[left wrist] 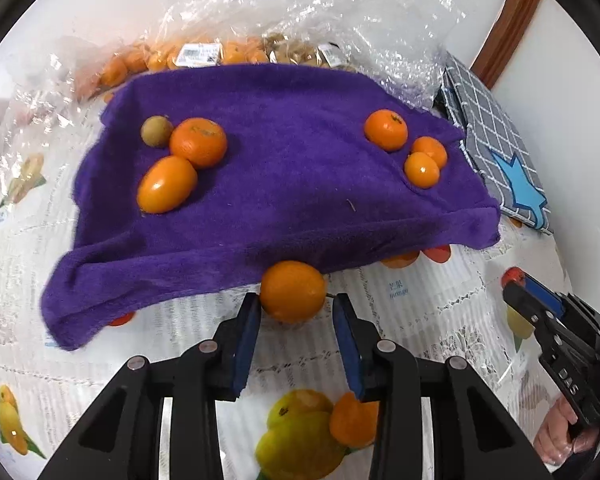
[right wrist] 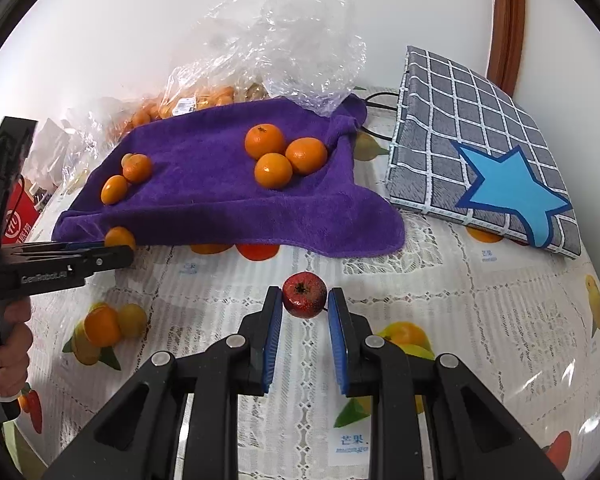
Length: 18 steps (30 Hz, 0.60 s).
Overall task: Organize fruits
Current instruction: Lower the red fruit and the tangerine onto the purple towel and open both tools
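Nearest in the left wrist view: left tool (left wrist: 294,308) spread about as wide as an orange (left wrist: 293,291), blue pads at either side of the fruit near its lower half, contact hard to judge, possibly just short of a grip. Orange resting on the worktop (left wrist: 420,312) at the front hem of the purple towel (left wrist: 280,168).

Nearest in the right wrist view: right tool (right wrist: 304,306) narrowed around a small red fruit (right wrist: 304,294), pads right beside both flanks, fruit low over the fruit-print cover of the worktop, well apart from the towel edge.

Further back, on the towel: to the left, an oval orange fruit (left wrist: 167,190), a round orange (left wrist: 198,142) and a small greenish-brown fruit (left wrist: 157,131), all touching in a cluster. To the right, three oranges (left wrist: 386,129) bunched together near the far corner.

Beside the towel on the right, a grey checked bag (right wrist: 480,140) with a blue star, lying flat.

Farthest, against the wall: clear plastic bags (left wrist: 204,54) holding more oranges, with crumpled plastic wrap (right wrist: 300,52) beside them.
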Motion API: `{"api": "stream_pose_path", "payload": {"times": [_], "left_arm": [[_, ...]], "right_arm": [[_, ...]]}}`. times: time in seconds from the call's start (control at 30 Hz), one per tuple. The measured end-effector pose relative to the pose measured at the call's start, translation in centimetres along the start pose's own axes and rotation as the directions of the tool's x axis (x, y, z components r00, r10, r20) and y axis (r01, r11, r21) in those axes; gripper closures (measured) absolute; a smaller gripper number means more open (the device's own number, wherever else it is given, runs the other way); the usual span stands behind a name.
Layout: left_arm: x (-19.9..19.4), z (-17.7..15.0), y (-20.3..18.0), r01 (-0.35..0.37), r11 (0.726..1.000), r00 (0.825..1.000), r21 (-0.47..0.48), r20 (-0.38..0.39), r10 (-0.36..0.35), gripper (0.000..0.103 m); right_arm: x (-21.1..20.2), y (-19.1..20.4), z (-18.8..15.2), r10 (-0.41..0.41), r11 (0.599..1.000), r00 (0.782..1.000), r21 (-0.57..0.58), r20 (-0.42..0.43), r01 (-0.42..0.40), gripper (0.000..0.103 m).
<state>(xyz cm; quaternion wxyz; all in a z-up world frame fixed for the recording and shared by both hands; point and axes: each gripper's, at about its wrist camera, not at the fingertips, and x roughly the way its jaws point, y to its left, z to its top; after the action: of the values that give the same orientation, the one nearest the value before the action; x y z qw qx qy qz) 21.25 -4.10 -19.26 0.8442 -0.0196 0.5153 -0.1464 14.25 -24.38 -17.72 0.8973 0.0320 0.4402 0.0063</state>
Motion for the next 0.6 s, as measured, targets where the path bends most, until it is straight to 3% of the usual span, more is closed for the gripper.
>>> {"api": "stream_pose_path", "payload": {"times": [0.33, 0.6], "left_arm": [[-4.4, 1.0, 3.8, -0.010, 0.998, 0.996, -0.059, 0.088, 0.015, 0.067], [-5.6, 2.6, 6.6, -0.020, 0.994, 0.991, -0.109, 0.127, 0.034, 0.067]], "right_arm": [[-0.2, 2.1, 2.5, 0.013, 0.999, 0.999, -0.035, 0.033, -0.012, 0.080], [0.2, 3.8, 4.7, 0.022, 0.999, 0.998, -0.048, 0.055, -0.019, 0.080]]}}
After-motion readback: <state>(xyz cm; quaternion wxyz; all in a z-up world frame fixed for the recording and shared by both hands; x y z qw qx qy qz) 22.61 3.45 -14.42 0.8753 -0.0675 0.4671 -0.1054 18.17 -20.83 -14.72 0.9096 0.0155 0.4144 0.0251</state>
